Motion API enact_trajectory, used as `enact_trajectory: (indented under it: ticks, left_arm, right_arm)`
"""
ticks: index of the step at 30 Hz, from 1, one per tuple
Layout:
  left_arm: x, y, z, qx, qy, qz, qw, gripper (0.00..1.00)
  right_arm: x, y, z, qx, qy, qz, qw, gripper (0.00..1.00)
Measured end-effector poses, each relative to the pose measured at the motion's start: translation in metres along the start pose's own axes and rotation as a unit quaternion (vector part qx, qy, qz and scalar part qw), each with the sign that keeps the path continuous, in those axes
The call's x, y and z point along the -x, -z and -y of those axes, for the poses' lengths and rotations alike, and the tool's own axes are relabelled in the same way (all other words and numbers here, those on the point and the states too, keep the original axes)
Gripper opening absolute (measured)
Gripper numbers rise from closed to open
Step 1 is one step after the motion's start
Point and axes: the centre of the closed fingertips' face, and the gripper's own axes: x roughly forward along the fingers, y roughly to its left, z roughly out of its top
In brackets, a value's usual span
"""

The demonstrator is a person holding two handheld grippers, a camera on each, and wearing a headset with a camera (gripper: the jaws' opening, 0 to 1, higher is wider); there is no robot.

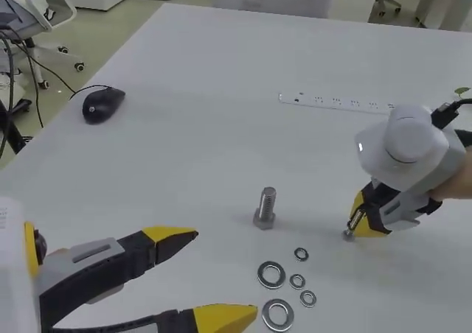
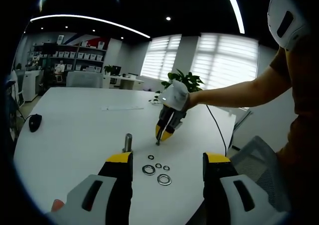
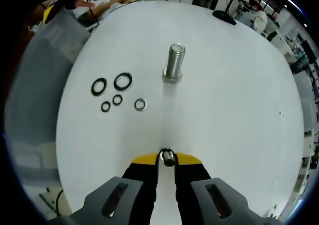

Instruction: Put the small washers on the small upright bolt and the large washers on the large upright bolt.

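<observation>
On the desk, at 3 o'clock of the large upright bolt: small bolt, pinched in the right hand-held gripper, tip on the surface; large washers and small washers loose at 6 o'clock; left hand-held gripper wide open, empty; advisable to seat the head flat before releasing.

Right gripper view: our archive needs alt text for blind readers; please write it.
The right gripper pinches a small bolt between its yellow-tipped fingers at a white table. Ahead stands the large upright bolt, with two large washers and three small washers lying loose to its left.
</observation>
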Motion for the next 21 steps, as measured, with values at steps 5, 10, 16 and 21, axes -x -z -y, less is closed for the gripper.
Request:
enact_trajectory:
  ticks: [5, 10, 16, 21]
  left_arm:
    - [0.0, 0.001, -0.001, 0.001, -0.001, -0.002, 1.0, 0.56]
    - [0.0, 0.001, -0.003, 0.002, -0.002, -0.003, 1.0, 0.56]
    - [-0.002, 0.001, -0.002, 0.001, 0.0, -0.006, 1.0, 0.56]
    - [-0.003, -0.002, 0.0, -0.001, 0.002, -0.003, 1.0, 0.56]
  right_arm:
    - [-0.007, 0.003, 0.0, 0.001, 0.001, 0.002, 1.0, 0.13]
    - [-0.008, 0.004, -0.004, 0.007, 0.001, 0.006, 1.0, 0.15]
    - [0.001, 0.005, -0.003, 0.001, 0.008, 0.011, 0.9999, 0.18]
    - [0.012, 0.013, -0.006, -0.009, 0.013, 0.011, 0.9998, 0.18]
